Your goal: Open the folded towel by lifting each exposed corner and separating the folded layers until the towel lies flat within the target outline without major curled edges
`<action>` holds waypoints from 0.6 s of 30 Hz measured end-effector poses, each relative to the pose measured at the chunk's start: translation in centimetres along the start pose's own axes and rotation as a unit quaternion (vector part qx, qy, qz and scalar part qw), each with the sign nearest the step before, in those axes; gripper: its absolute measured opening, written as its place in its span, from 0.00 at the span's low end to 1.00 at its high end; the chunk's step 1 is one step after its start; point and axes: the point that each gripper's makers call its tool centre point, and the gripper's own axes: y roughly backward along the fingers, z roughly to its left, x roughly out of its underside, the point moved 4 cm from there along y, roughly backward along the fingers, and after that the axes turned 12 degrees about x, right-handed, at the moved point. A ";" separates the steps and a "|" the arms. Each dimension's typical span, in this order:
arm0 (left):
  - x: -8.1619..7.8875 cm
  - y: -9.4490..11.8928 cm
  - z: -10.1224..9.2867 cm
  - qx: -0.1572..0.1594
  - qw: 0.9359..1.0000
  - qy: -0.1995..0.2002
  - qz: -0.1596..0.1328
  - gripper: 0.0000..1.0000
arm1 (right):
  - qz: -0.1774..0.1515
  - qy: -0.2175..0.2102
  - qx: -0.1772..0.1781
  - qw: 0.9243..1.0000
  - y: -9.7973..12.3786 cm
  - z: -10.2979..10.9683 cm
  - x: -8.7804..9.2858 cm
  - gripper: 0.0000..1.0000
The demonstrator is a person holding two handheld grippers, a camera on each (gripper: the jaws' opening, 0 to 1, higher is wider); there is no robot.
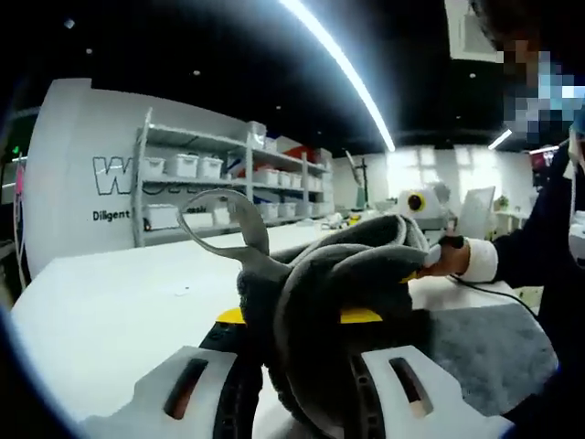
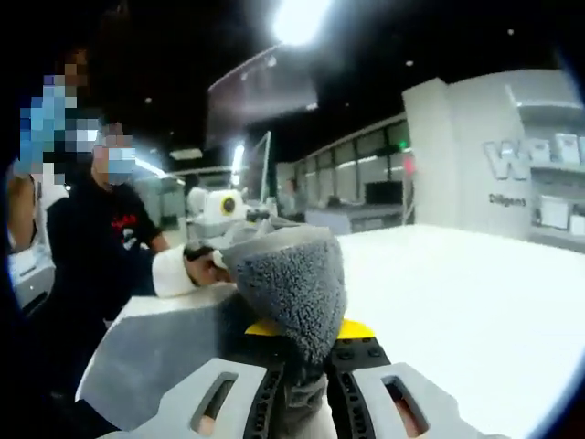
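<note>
A grey towel (image 1: 338, 283) is bunched up between the jaws of my left gripper (image 1: 297, 322), which is shut on it. A flat grey hanging loop (image 1: 224, 233) sticks up from the bunch. The towel runs on to my right gripper (image 1: 430, 249), held by a hand in a white cuff (image 1: 462, 261). More of the towel lies on the table at the right (image 1: 489, 352). In the right gripper view, my right gripper (image 2: 306, 337) is shut on a rounded towel corner (image 2: 292, 279). The left gripper (image 2: 218, 208) shows beyond it, above a hand (image 2: 196, 263).
The white table (image 1: 119, 311) stretches wide to the left, and to the right in the right gripper view (image 2: 457, 311). A person in a black top (image 2: 96, 247) stands at the table's edge. Shelves with white bins (image 1: 196, 169) line the back wall.
</note>
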 end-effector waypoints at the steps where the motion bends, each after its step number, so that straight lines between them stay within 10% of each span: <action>1: 0.0 0.0 0.1 -0.005 1.000 -0.003 0.000 0.31 | 0.000 0.001 0.003 1.000 0.0 -0.1 0.0 0.06; 18: 1.2 0.1 1.4 -0.052 0.998 -0.016 0.029 0.35 | 0.013 0.042 0.057 0.997 -1.0 -1.9 1.4 0.07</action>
